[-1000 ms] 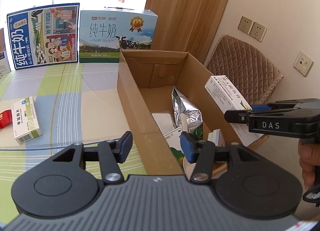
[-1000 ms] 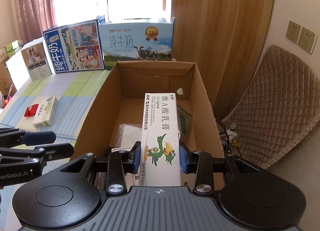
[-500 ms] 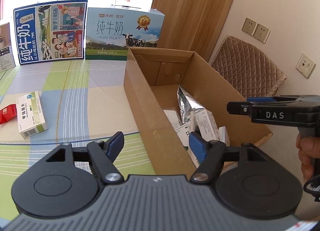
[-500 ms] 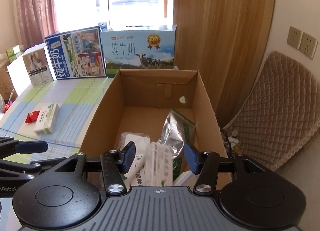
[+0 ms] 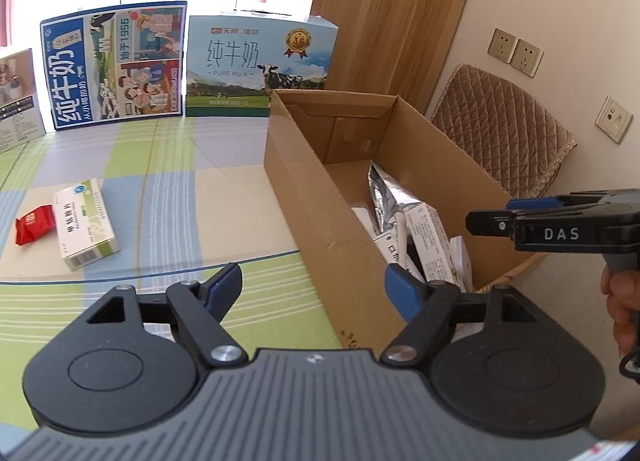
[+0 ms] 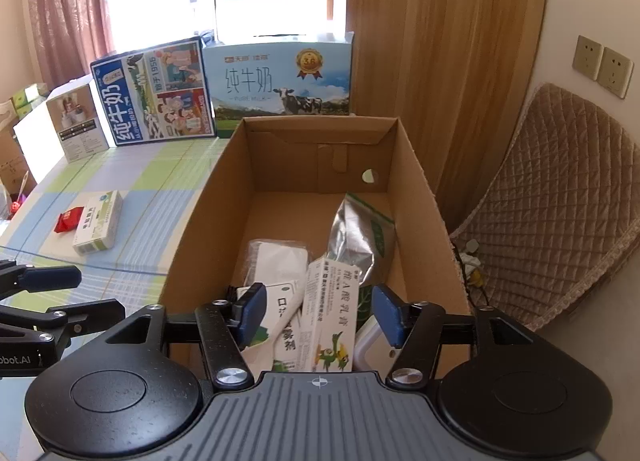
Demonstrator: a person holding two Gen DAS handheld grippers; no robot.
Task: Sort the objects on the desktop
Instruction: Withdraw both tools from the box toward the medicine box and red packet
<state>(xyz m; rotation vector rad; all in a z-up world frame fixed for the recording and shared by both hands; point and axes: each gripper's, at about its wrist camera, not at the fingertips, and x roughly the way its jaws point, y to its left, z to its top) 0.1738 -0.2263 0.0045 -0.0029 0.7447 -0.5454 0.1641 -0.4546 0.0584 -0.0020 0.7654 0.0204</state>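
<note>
- Right gripper [image 6: 318, 315] over cardboard box [image 6: 192, 233]; jaws opening, pads clear of contents.
- White carton with green bird print [image 6: 330, 325] leans among packets inside, beside silver foil pouch [image 6: 354, 237].
- Medicine box [image 6: 98, 227] and red packet [image 6: 71, 221] touching on checked tablecloth [image 6: 160, 189].

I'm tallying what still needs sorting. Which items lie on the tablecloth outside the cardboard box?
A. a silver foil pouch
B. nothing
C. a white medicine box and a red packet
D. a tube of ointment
C: the white medicine box and the red packet lie together on the tablecloth, left of the cardboard box.
</note>
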